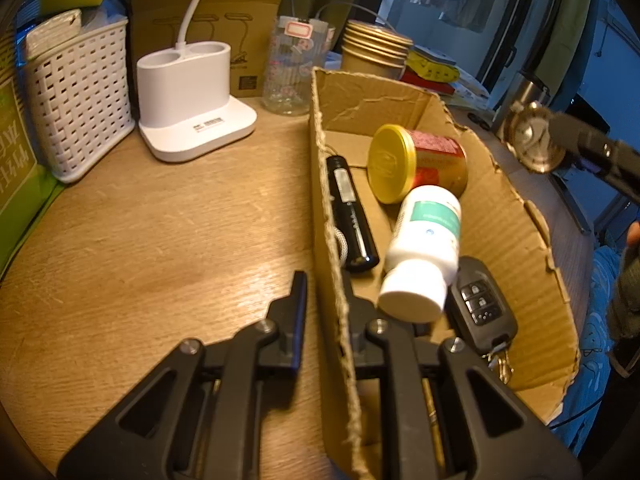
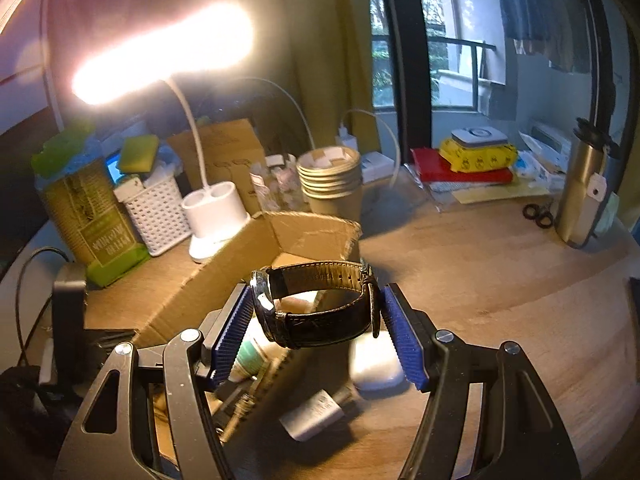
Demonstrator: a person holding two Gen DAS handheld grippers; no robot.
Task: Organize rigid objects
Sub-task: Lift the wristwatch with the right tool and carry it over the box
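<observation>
Your right gripper (image 2: pixel 318 320) pinched the wristwatch (image 2: pixel 316 308) by case and clasp; its strap loop could twist free above the cardboard box (image 1: pixel 520 216). Your left gripper (image 1: pixel 324 304) clamped the box wall, which could buckle.

Rough torn cardboard box (image 1: pixel 516 240) on glossy wooden table (image 1: pixel 160 240); watch (image 2: pixel 320 308) strap of stitched leather.

Warm lamp (image 2: pixel 160 56) glare, blurry fisheye edges
</observation>
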